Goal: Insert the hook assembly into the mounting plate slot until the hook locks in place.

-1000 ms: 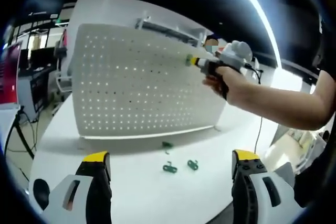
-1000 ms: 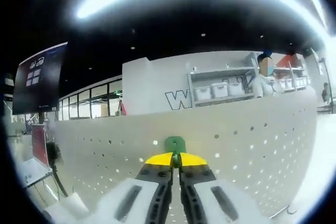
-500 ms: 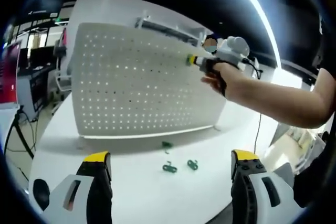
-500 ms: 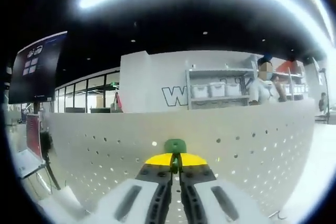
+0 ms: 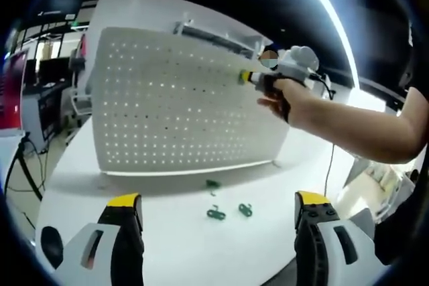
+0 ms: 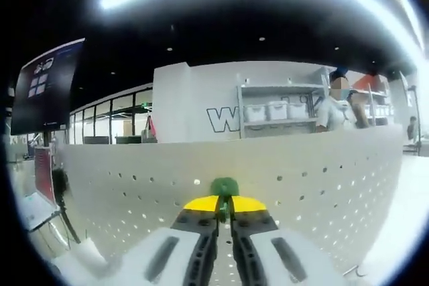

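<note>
A white perforated mounting plate (image 5: 181,105) stands upright on the white table (image 5: 167,246). My right gripper (image 6: 224,200) is shut on a green hook (image 6: 224,186), whose tip sits right at the plate's face (image 6: 301,179) near its upper edge. In the left gripper view that same gripper (image 5: 249,78) is held by a person's hand at the plate's upper right, the green hook (image 5: 241,76) against the plate. My left gripper (image 5: 218,202) hangs open low over the table, nothing between its jaws. Three loose green hooks (image 5: 216,214) lie on the table before the plate.
A person's forearm (image 5: 362,128) reaches in from the right. A cable (image 5: 330,165) hangs at the right of the plate. Shelves with white bins (image 6: 278,112) and a person stand behind the plate. A dark screen (image 6: 43,88) is at the left.
The right gripper has nudged slightly toward the plate's upper edge with the hook held. The left gripper has stayed still.
</note>
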Demonstrator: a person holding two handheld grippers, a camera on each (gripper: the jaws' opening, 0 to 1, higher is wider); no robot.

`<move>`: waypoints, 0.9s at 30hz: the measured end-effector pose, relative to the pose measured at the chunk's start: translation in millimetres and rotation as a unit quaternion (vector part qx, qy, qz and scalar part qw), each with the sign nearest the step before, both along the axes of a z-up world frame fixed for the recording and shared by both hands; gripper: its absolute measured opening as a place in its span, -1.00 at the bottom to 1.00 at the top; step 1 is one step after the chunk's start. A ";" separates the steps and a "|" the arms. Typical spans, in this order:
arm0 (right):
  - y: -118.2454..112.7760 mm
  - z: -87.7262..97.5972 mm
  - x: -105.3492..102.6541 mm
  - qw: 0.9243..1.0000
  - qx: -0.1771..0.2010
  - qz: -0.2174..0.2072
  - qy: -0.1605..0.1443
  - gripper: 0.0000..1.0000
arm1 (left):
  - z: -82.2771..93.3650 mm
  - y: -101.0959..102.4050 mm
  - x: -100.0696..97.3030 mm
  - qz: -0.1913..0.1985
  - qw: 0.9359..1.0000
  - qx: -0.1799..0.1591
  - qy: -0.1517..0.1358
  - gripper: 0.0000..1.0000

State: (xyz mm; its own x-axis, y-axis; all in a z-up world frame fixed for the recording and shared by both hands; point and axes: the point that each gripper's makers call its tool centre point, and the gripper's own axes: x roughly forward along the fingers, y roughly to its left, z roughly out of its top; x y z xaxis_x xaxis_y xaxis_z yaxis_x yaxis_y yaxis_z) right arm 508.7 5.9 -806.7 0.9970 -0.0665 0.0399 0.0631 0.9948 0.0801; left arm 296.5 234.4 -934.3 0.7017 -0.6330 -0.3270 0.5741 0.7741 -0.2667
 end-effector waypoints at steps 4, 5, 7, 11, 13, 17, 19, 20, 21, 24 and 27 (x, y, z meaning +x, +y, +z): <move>0.7 7.4 -4.5 1.000 -0.002 0.004 -0.006 -0.76 | 3.0 1.4 1.1 0.001 1.000 -0.003 -0.004 0.92; 0.3 10.3 -5.9 1.000 0.001 0.006 -0.010 -0.73 | 2.8 1.7 1.1 0.001 1.000 -0.002 -0.004 0.92; -0.5 15.9 -8.1 1.000 0.012 0.011 -0.016 -0.68 | 2.5 1.6 0.6 -0.001 1.000 0.000 -0.004 0.93; -3.5 19.6 -11.6 1.000 0.019 0.019 -0.014 -0.60 | 2.6 -0.3 -0.5 -0.005 1.000 0.002 -0.003 0.94; -4.1 19.7 -15.1 0.999 0.022 0.025 -0.011 -0.57 | 1.5 -1.8 -1.5 -0.008 1.000 0.004 -0.001 0.94; -5.8 16.8 -24.4 0.999 0.014 0.036 0.000 -0.48 | -0.7 -5.0 -4.2 -0.017 1.000 0.008 0.003 0.93; -6.9 13.5 -28.0 0.999 0.015 0.042 0.007 -0.46 | -1.6 -5.1 -4.6 -0.017 1.000 0.013 0.003 0.96; -6.0 11.8 -30.7 0.999 0.018 0.050 0.010 -0.48 | -1.6 -5.0 -4.5 -0.017 1.000 0.015 0.003 0.97; -6.5 12.2 -32.8 0.998 0.021 0.053 0.008 -0.48 | -1.4 -5.2 -4.7 -0.017 1.000 0.015 0.003 0.97; -7.1 10.5 -41.3 0.998 0.011 0.059 0.015 -0.41 | -1.1 -4.7 -4.4 -0.017 1.000 0.021 0.002 0.97; -13.1 11.4 -53.1 0.998 0.011 0.062 0.013 -0.34 | -0.7 -3.7 -4.3 -0.017 1.000 0.026 0.002 0.98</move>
